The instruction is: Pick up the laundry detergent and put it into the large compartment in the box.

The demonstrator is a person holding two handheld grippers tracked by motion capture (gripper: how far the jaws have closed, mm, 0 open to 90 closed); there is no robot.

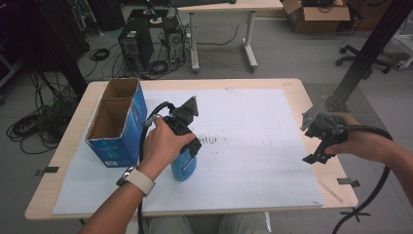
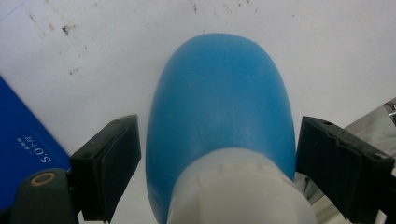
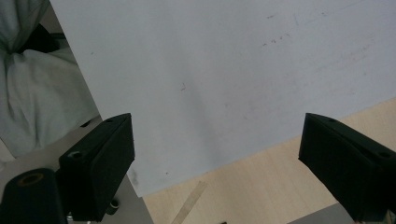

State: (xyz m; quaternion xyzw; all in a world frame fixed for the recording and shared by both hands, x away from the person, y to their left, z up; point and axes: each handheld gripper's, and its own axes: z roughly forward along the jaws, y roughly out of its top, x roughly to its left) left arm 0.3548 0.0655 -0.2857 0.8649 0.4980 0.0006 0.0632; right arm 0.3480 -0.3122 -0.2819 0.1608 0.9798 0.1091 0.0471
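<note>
A blue plastic bottle [image 1: 184,167] with a white neck stands upright on the white paper sheet [image 1: 253,136], near the table's front left. My left gripper [image 1: 189,148] points down over it from above. In the left gripper view the bottle [image 2: 219,107] sits between the two black jaws of the left gripper [image 2: 217,154]; a thin gap shows at the left pad [image 2: 112,163], and the right pad lies very close to the bottle's side. My right gripper [image 1: 316,153] hovers open at the table's right edge, and the right gripper view shows nothing between the jaws of the right gripper [image 3: 217,154].
An open blue cardboard box [image 1: 119,122] stands just left of the bottle, its side showing as the blue box [image 2: 23,154]. The wooden table [image 1: 297,87] shows around the sheet. A black frame post rises at the right. Computers, cables and another desk stand beyond the far edge.
</note>
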